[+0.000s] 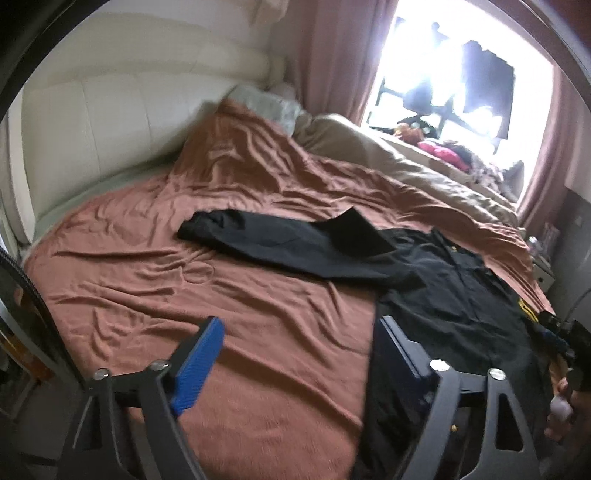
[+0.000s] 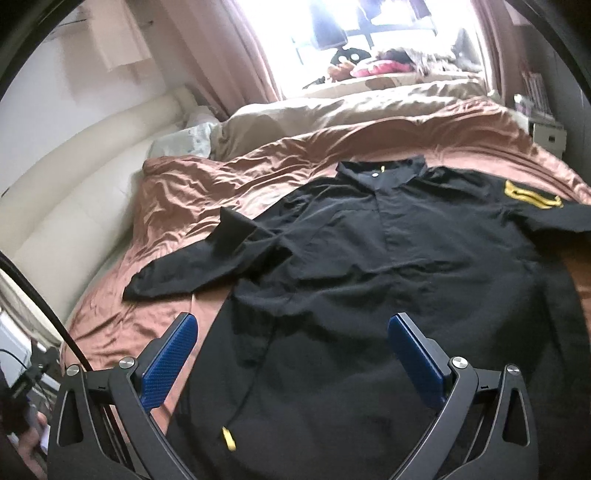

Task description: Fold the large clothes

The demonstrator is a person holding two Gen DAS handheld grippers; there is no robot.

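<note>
A large black shirt [image 2: 388,266] lies spread face up on the bed, collar [image 2: 380,171] at the far end. A yellow patch [image 2: 532,197] marks its right sleeve, and its left sleeve [image 2: 207,254] stretches out to the left. My right gripper [image 2: 293,354] hovers open over the shirt's lower left part, with nothing pinched between its blue pads [image 2: 170,363]. In the left wrist view the shirt [image 1: 454,288] lies to the right, its sleeve [image 1: 266,236] reaching left. My left gripper [image 1: 301,354] is open above the bedspread at the shirt's left edge, holding nothing.
A wrinkled brown bedspread [image 1: 184,280] covers the bed. A beige duvet [image 2: 332,107] is bunched at the far side below a bright window [image 2: 369,33] with pink curtains. A white padded headboard [image 1: 103,125] runs along the left. A small nightstand [image 2: 548,136] stands at the far right.
</note>
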